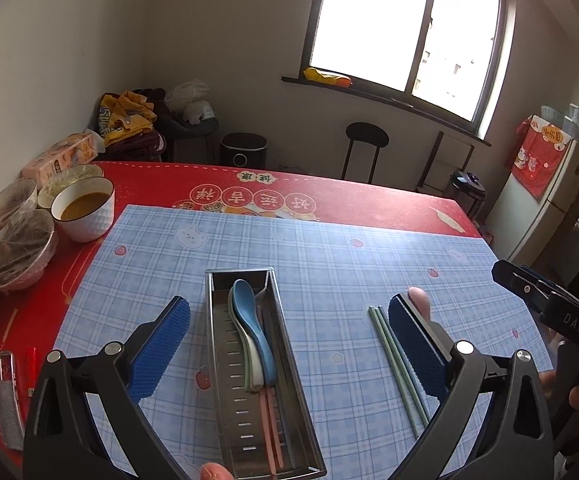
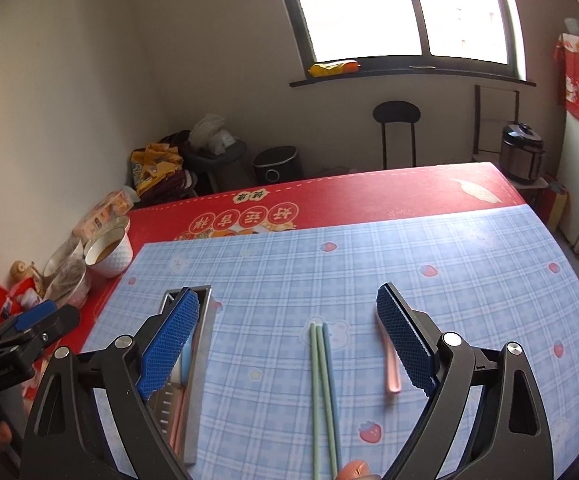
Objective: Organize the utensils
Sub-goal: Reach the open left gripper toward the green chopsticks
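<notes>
A: While the bowls crowd the red tablecloth's left edge, what sits in front of the left gripper?

B: Its blue pads are spread wide with nothing between them but the steel utensil tray below, which lies on the blue plaid mat. A blue spoon lies over a white one inside, with pink chopsticks beneath.

A: And further right?

B: The green chopsticks lie loose on the mat, well clear of the tray. The right gripper hangs over them, jaws splayed, gripping nothing. A pink spoon lies just beside its right finger
</notes>
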### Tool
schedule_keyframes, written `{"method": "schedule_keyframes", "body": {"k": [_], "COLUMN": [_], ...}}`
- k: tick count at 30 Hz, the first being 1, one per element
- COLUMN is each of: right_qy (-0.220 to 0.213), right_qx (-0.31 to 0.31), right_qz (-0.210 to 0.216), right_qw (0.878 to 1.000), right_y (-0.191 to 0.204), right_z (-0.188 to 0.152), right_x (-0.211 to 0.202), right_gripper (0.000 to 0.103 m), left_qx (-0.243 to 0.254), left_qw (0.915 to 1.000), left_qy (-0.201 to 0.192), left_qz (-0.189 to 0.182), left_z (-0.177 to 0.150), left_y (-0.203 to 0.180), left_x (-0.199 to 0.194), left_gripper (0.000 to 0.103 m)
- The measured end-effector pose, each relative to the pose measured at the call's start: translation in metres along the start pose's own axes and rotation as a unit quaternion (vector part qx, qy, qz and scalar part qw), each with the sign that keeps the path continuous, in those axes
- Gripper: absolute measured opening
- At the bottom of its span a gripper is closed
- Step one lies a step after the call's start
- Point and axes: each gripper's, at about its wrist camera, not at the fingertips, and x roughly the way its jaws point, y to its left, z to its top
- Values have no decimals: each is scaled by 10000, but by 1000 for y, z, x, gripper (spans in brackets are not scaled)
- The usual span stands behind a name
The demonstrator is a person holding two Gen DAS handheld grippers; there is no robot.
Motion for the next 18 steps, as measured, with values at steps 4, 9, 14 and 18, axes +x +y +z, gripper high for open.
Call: {"method": "schedule_keyframes", "body": {"k": [4, 9, 14, 18], "right_qy": [3, 117, 309, 473], "right_qx": [104, 216, 417, 387], "right_qz": [-112, -388, -541, -647], "right_qw": [9999, 9989, 9972, 9960], "right_y": [-29, -62, -99, -123], "right_z": [-6, -18, -31, -40], "right_x": [-12, -18, -18, -15], "right_gripper": [88, 88, 88, 88], "left_qx": [73, 234, 260, 232], "left_qw": [9993, 9969, 9909, 9850], "left_qy": [378, 747, 1281, 1684], "left_qz": [18, -99, -317, -310], "left_z": [-8, -25, -49, -69], "left_y": [-29, -63, -93, -113], "left_x": [20, 50, 92, 128], "left_gripper": [97, 97, 83, 62]}}
